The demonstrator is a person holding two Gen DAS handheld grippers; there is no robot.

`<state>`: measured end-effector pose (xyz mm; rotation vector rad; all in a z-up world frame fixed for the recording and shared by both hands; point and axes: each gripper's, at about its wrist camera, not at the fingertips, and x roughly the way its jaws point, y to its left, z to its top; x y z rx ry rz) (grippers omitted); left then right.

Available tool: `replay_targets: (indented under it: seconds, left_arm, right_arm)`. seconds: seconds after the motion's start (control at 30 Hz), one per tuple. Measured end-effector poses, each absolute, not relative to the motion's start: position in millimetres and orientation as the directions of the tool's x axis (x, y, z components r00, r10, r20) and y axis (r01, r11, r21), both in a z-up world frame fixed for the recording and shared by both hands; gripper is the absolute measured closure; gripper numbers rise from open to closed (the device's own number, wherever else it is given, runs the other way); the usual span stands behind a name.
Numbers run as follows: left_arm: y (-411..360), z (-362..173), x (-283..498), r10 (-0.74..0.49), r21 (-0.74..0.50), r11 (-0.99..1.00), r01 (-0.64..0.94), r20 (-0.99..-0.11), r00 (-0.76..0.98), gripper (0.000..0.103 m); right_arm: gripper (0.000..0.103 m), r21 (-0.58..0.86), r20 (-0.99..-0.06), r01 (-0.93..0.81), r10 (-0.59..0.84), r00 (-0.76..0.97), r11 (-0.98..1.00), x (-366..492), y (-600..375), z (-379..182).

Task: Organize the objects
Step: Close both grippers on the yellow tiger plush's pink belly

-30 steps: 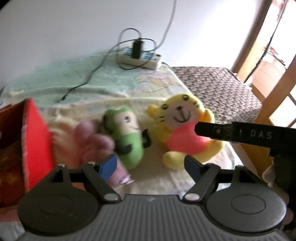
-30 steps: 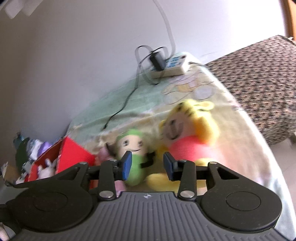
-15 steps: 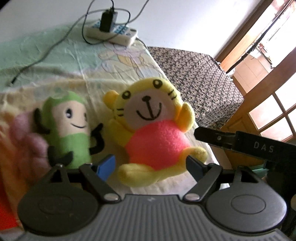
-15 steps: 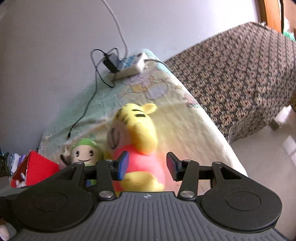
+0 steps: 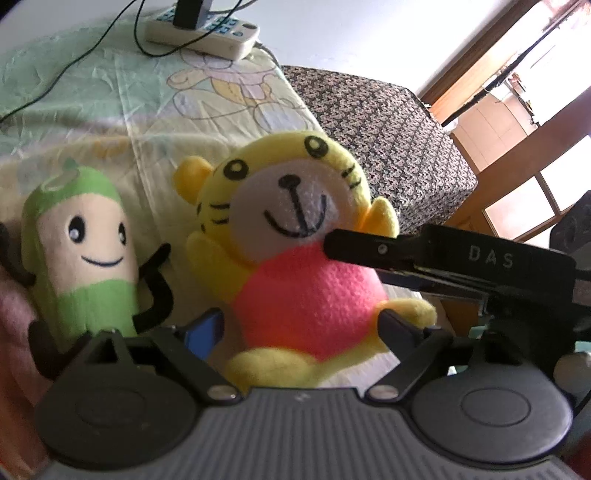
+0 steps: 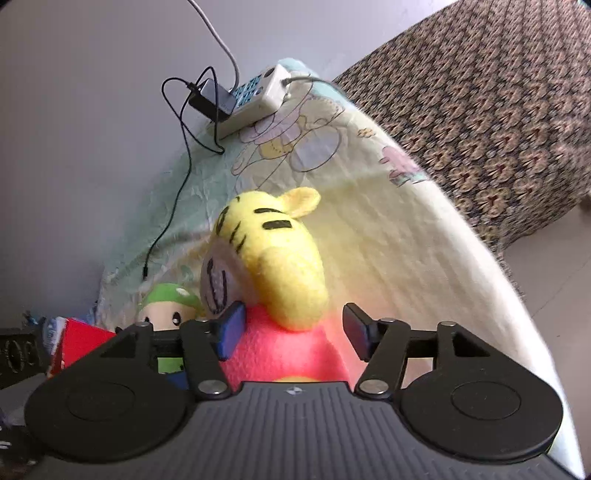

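A yellow tiger plush with a pink belly lies on the bed sheet; it also shows in the right wrist view. A green plush with black arms lies to its left, and shows too in the right wrist view. My left gripper is open, its jaws on either side of the tiger's lower body. My right gripper is open, its jaws around the tiger's pink body. One right finger reaches in over the tiger's chest in the left wrist view.
A white power strip with a black adapter and cables lies at the head of the bed. A red box stands at the left. A patterned brown cover lies to the right. A pink plush is at the left edge.
Both grippers have moved closer to the tiger plush, which now sits between both sets of jaws. The right gripper has opened wider.
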<state>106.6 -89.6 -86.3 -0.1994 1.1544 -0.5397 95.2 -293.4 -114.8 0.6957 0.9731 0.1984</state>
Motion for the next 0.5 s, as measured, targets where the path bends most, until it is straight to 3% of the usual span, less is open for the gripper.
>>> replay_targets:
  seconds: [0.2, 0.5]
  left_arm:
    - [-88.8, -94.8, 115.0, -0.507, -0.432, 0.855, 0.286, -0.812, 0.29, 0.012]
    - [-90.9, -89.0, 110.1, -0.518, -0.432, 0.847, 0.31, -0.803, 0.294, 0.018]
  right_arm:
    - [0.043, 0.686, -0.657, 0.125, 0.536, 0.531, 0.717, 106.5, -287.4, -124.9]
    - [0.056, 0.694, -0.636, 0.093, 0.547, 0.544, 0.714, 96.6, -289.8, -119.8]
